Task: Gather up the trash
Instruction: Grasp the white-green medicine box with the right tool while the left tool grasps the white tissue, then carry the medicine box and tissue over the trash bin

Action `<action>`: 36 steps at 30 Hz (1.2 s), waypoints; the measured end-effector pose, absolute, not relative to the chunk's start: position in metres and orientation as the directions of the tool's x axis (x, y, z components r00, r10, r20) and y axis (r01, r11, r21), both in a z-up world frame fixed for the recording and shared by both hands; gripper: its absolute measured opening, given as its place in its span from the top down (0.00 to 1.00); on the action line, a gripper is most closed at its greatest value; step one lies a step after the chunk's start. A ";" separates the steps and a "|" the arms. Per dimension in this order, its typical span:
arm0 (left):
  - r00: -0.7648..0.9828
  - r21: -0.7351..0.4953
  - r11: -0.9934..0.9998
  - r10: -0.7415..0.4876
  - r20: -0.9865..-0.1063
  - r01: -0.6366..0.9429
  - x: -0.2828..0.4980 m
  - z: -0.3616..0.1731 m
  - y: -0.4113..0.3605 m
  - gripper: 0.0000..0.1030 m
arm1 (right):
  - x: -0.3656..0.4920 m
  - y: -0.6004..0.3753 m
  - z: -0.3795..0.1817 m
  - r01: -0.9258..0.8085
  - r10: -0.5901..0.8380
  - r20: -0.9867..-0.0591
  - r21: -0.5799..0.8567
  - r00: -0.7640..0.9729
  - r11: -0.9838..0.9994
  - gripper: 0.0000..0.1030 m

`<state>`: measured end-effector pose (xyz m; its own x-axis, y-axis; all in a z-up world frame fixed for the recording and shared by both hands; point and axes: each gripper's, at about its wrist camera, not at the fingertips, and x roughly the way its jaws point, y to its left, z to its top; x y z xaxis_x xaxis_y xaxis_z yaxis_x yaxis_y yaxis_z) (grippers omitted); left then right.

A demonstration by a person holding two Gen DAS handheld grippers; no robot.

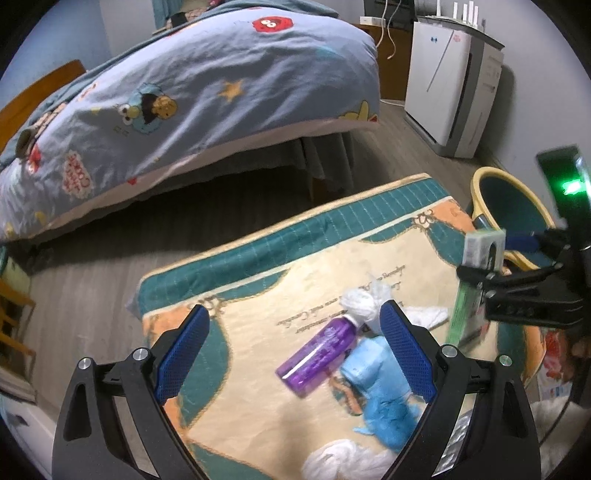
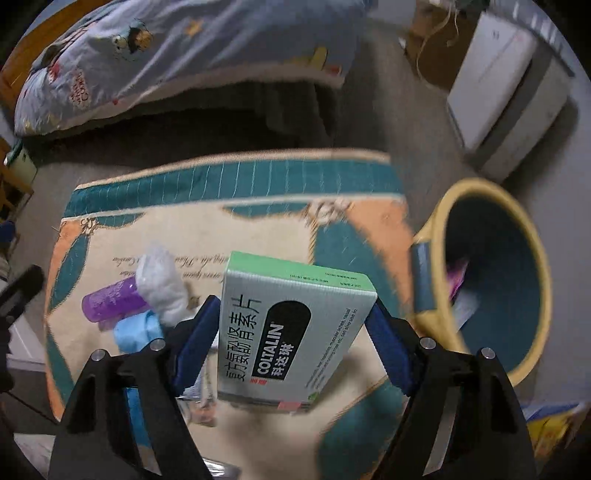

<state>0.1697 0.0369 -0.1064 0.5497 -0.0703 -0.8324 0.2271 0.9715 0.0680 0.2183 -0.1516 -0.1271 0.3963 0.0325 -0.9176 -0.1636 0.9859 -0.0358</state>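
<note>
Right wrist view: the right hand-held gripper [image 2: 291,325] clamps a green-and-white medicine box [image 2: 291,332] above the rug [image 2: 258,229], near the yellow bin [image 2: 436,229]. Left hand-held gripper [image 1: 295,332] gapes empty over a purple bottle [image 1: 317,354].

A home bedroom, seen from floor level. A bed [image 1: 207,92] fills the far side, covered by a blue quilt [image 1: 229,66] printed with cartoon characters and stars, its wooden footboard [image 1: 40,92] at the left edge. A white air purifier [image 1: 447,85] stands against the wall on grey wood-look flooring [image 1: 85,266], with a router [image 1: 458,11] on top. A teal-and-cream rug [image 1: 266,251] lies beside the bed; a yellow-rimmed waste bin [image 2: 491,273] sits at the rug's right edge.
</note>
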 end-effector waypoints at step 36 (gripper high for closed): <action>0.425 0.034 0.899 -0.173 -0.889 0.437 0.197 -0.130 -0.066 0.80 | 0.237 -0.240 -0.072 -0.051 0.154 -0.831 0.150 0.534 0.987 0.26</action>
<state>0.1967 -0.0657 -0.1299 0.4248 -0.1729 -0.8886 0.4372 0.8987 0.0341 0.2371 -0.2396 -0.0725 0.5340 0.1540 -0.8313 -0.0507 0.9873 0.1504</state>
